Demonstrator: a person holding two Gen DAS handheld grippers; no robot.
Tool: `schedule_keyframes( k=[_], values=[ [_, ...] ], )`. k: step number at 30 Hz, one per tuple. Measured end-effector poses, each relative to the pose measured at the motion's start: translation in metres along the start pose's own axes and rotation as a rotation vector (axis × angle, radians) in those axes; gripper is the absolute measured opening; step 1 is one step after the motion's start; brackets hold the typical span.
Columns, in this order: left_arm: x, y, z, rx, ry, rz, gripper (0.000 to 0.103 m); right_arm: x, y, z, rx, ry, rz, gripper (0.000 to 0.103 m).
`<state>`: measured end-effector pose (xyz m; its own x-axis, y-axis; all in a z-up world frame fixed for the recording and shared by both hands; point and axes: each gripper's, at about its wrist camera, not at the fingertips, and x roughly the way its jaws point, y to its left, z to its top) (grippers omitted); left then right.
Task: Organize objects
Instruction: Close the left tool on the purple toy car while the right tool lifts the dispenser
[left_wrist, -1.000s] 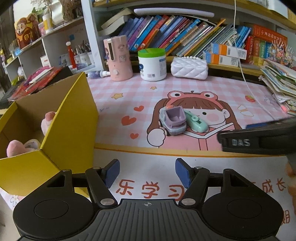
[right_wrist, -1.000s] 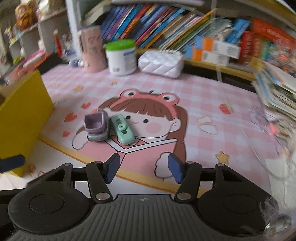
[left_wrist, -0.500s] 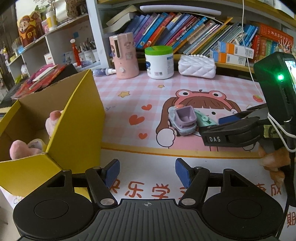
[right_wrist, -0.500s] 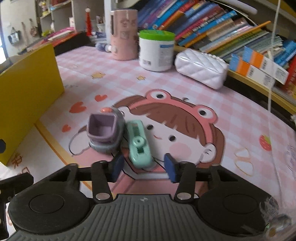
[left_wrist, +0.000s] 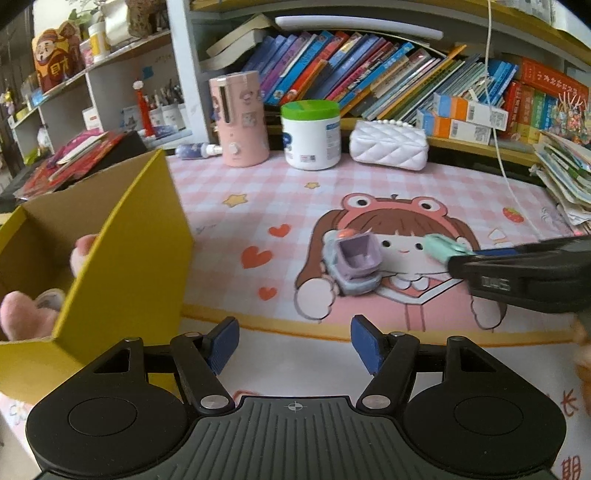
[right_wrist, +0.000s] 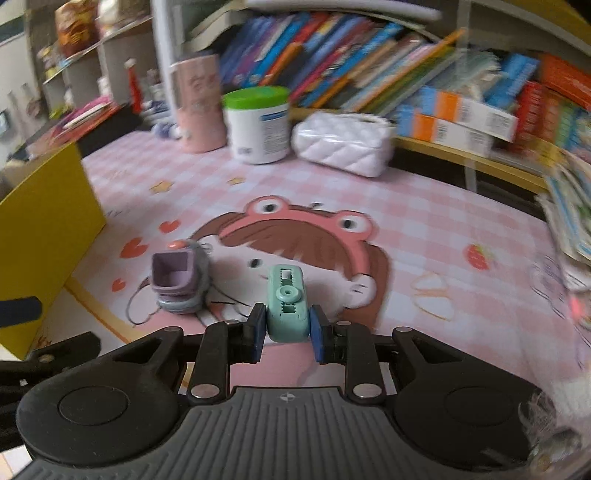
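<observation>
The right gripper (right_wrist: 286, 328), its fingers having just closed, clamps the green toy (right_wrist: 287, 300) above the pink tabletop (right_wrist: 424, 236), beside the purple toy car (right_wrist: 180, 280), while the left gripper (left_wrist: 294, 343) stands open and empty near the yellow box (left_wrist: 122, 266).

surface: pink checked cartoon-girl desk mat (left_wrist: 369, 184) | left: open yellow cardboard box (left_wrist: 122, 258) | middle: small purple-grey toy car (left_wrist: 354, 266) | far: pink cylindrical dispenser (left_wrist: 240, 118), white green-lidded tub (left_wrist: 311, 134), white quilted pouch (left_wrist: 388, 144) | far right: leaning paper stack (left_wrist: 565, 173)
</observation>
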<state>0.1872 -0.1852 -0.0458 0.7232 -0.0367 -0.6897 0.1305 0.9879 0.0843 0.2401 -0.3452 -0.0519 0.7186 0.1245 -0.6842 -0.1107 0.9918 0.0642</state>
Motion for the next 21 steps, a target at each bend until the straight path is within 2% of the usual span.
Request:
schedule_keyframes(
  k=[3, 5, 13, 21],
  values=[
    [0.008, -0.007, 0.004, 0.001, 0.005, -0.008, 0.070, -0.016, -0.012, -0.007, 0.049, -0.007, -0.044, 0.023],
    [0.015, -0.012, 0.006, -0.005, 0.008, -0.007, 0.075, -0.026, -0.018, -0.013, 0.076, -0.009, -0.065, 0.023],
    [0.043, -0.032, 0.019, -0.014, 0.020, -0.030, 0.076, -0.058, -0.026, -0.033, 0.131, -0.005, -0.084, 0.023],
    [0.074, -0.039, 0.034, -0.063, 0.037, 0.003, 0.075, -0.070, -0.031, -0.042, 0.137, 0.014, -0.116, 0.023]
  ],
)
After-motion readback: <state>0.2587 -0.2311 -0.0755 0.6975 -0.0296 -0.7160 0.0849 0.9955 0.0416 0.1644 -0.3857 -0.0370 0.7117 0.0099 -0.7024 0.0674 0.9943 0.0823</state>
